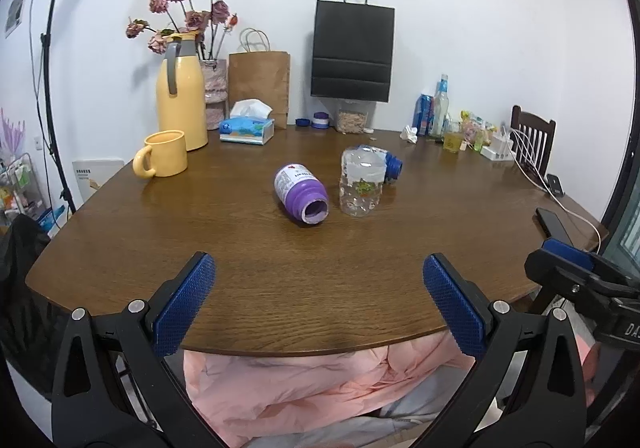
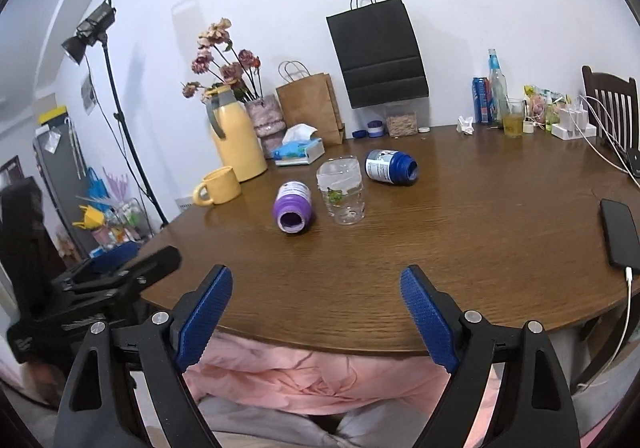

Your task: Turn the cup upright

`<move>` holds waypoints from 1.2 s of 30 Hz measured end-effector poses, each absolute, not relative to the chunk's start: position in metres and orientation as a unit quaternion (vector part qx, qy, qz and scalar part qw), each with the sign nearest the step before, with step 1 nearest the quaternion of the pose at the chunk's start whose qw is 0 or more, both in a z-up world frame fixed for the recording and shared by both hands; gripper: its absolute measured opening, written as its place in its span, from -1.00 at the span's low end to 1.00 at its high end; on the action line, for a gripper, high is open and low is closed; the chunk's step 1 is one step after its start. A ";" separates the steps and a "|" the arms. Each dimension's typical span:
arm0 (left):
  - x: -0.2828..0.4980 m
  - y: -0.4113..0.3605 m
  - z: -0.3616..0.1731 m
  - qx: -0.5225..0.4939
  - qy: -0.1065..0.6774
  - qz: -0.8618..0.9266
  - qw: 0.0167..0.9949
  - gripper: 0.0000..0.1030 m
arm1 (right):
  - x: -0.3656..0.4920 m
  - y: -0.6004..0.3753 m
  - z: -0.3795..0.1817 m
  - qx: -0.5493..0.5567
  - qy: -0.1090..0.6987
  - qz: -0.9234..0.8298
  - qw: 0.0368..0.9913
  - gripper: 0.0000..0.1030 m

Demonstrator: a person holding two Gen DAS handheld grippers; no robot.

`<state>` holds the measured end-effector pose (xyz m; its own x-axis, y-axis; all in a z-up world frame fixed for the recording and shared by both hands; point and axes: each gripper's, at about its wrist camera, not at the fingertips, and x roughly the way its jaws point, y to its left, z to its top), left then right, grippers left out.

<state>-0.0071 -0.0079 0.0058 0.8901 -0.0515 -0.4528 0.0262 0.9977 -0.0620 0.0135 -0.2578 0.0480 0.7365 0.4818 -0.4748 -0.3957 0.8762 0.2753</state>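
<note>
Spreading out ahead of both claws is the round wooden desk (image 1: 200,268), its near edge passing just beneath their blue pads. Below that edge lies pink fabric (image 1: 304,380). Far ahead against the wall stand a black paper bag (image 1: 352,52) and a brown paper bag (image 1: 260,84), and ahead to the left a yellow thermos jug (image 1: 180,104) with a yellow mug (image 1: 164,154) just in front of it. The left claw (image 1: 319,304) is spread wide and holds nothing; the right claw (image 2: 316,312) is likewise agape and empty, with a black phone (image 2: 620,232) off to its right. The clear plastic cup (image 2: 342,190) stands mouth-down on the desk, well ahead of both claws near the middle. Just left of it a purple bottle (image 2: 294,206) lies on its side, open mouth toward the claws; just behind it a blue bottle (image 2: 390,167) also lies on its side.
</note>
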 end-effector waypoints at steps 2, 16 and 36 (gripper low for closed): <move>-0.006 -0.010 0.004 -0.028 0.240 -0.030 0.970 1.00 | 0.010 -0.254 0.048 0.061 0.277 0.218 0.934 0.75; 0.012 0.004 0.004 -0.036 0.229 -0.035 0.972 1.00 | 0.008 -0.257 0.074 0.006 0.163 0.189 0.968 1.00; 0.110 0.032 -0.013 -0.011 0.268 -0.006 0.963 1.00 | 0.130 -0.197 0.043 -0.011 0.226 0.240 0.944 1.00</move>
